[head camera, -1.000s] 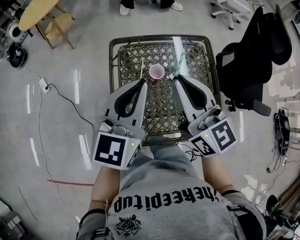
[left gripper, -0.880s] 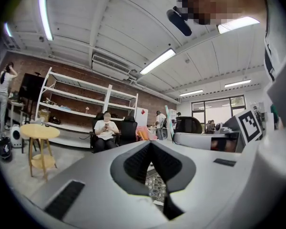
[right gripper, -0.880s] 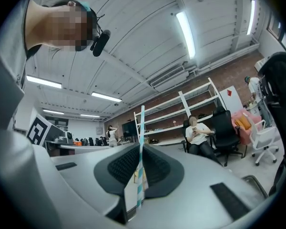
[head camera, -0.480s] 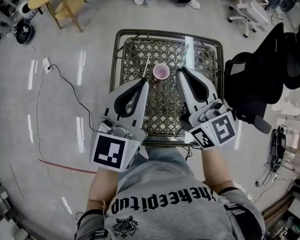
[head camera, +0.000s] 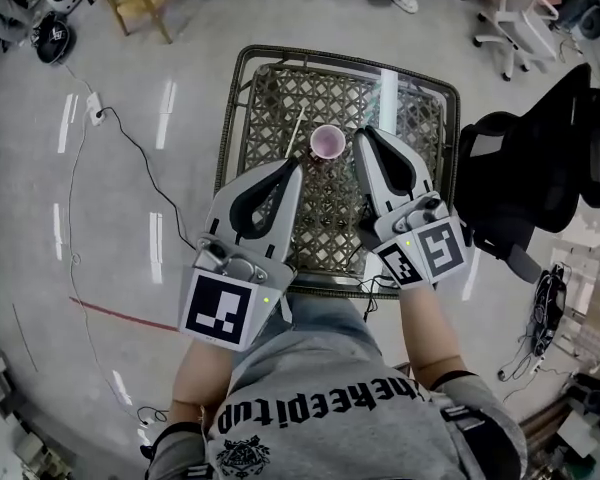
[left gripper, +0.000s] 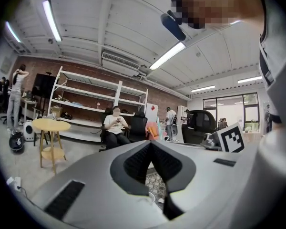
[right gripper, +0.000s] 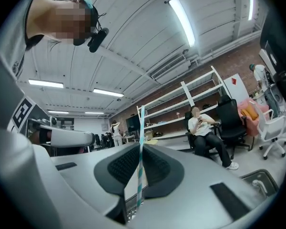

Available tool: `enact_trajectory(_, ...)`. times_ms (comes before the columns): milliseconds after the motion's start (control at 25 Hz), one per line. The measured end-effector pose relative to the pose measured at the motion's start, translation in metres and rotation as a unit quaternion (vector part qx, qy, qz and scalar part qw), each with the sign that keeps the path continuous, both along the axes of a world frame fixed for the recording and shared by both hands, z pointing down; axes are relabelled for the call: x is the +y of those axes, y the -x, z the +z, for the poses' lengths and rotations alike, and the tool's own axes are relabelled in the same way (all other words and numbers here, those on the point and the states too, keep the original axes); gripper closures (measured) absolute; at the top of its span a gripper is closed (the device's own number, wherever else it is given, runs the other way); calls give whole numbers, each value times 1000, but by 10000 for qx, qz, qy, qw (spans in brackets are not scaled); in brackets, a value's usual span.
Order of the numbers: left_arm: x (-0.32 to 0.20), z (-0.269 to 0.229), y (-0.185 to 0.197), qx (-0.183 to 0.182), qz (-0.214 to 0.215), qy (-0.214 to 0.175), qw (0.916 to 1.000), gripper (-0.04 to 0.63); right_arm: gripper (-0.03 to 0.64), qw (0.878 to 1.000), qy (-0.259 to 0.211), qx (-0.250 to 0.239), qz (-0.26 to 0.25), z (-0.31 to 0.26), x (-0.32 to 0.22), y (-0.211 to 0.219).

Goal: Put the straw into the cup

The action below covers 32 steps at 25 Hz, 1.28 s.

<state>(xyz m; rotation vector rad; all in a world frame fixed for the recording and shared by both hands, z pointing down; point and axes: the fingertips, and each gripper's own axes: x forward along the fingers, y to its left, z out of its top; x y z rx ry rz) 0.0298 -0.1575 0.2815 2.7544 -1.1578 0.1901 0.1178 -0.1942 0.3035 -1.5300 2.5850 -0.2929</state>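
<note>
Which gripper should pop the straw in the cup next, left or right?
Right. The right gripper is shut on the striped straw, and in the head view its tip is close beside the pink cup. The left gripper is shut on nothing.

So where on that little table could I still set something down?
Bare: the far strip of the table between the pink cup and the far rim, especially both back corners. Crowded: the middle, with the cup and a thin white stick beside it, and the near half, under the left claw and the right claw, which grips a striped straw.
</note>
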Motion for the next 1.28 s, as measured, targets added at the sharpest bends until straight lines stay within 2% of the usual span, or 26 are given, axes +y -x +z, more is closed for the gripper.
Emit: enact_trajectory(1280, -2, 59, -17, -310, 57, 317, 9990, 565, 569, 9996, 190, 117, 167, 109, -48, -8)
